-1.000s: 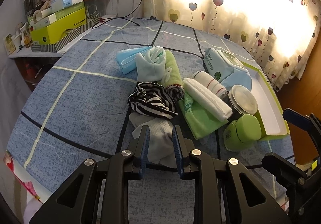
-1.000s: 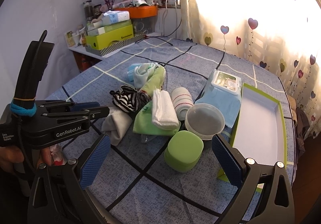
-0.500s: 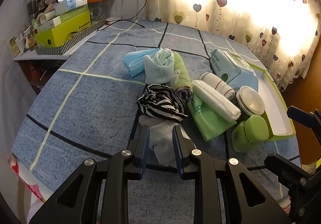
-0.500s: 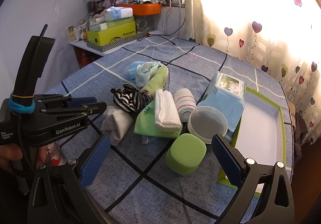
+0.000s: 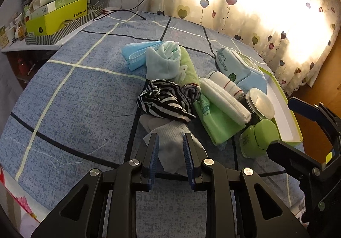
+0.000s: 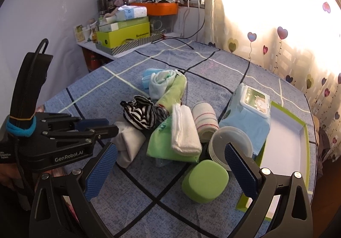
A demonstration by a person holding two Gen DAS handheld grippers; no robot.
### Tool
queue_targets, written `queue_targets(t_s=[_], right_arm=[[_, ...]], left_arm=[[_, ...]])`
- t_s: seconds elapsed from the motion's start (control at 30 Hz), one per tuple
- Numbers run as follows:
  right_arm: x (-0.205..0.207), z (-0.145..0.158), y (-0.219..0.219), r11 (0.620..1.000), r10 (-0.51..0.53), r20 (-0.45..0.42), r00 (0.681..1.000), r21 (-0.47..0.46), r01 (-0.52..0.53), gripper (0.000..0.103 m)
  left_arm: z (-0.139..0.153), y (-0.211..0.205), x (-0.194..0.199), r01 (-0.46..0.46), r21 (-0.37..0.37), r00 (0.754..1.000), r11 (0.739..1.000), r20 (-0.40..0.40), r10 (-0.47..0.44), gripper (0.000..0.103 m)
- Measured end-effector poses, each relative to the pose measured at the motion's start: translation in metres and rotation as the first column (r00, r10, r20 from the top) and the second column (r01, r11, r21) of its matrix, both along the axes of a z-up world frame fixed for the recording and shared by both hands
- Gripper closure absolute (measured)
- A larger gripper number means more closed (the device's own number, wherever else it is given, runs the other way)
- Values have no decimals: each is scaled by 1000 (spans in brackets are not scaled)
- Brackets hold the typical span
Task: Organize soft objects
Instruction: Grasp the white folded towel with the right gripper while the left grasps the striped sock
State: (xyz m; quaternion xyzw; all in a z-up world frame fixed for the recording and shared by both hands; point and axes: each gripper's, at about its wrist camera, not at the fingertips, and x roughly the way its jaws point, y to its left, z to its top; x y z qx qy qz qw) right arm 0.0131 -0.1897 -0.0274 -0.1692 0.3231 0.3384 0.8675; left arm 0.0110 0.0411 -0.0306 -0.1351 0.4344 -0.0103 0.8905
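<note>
Blue checked tablecloth (image 5: 81, 97): the base on which everything is laid. Green-rimmed tray (image 6: 285, 142), at four o'clock of the heap: nothing is seen in it, so sorting is judged barely begun. Soft items, all unsorted: wipes pack (image 6: 247, 114), green cloth (image 5: 215, 122), white towel (image 5: 223, 99), striped cloth (image 5: 164, 101), grey sock (image 5: 172, 142). Left gripper (image 5: 170, 152): narrowly parted, framing the sock, nearer than a second ago. Right gripper (image 6: 170, 165): held wide, nothing held.
</note>
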Motion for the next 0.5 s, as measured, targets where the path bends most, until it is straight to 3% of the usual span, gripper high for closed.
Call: queue_targets(t_s=[0.17, 0.33, 0.5], right_arm=[[15, -4, 15, 999, 12, -9, 1000, -33, -12, 25], [33, -16, 30, 997, 22, -40, 999, -74, -25, 36], [49, -31, 46, 989, 29, -78, 997, -141, -40, 57]], left_arm=[[-2, 9, 1, -19, -30, 1000, 999, 7, 19, 79], [-2, 20, 4, -28, -80, 999, 996, 20, 30, 79], [-2, 28, 13, -28, -116, 999, 993, 35, 32, 79]])
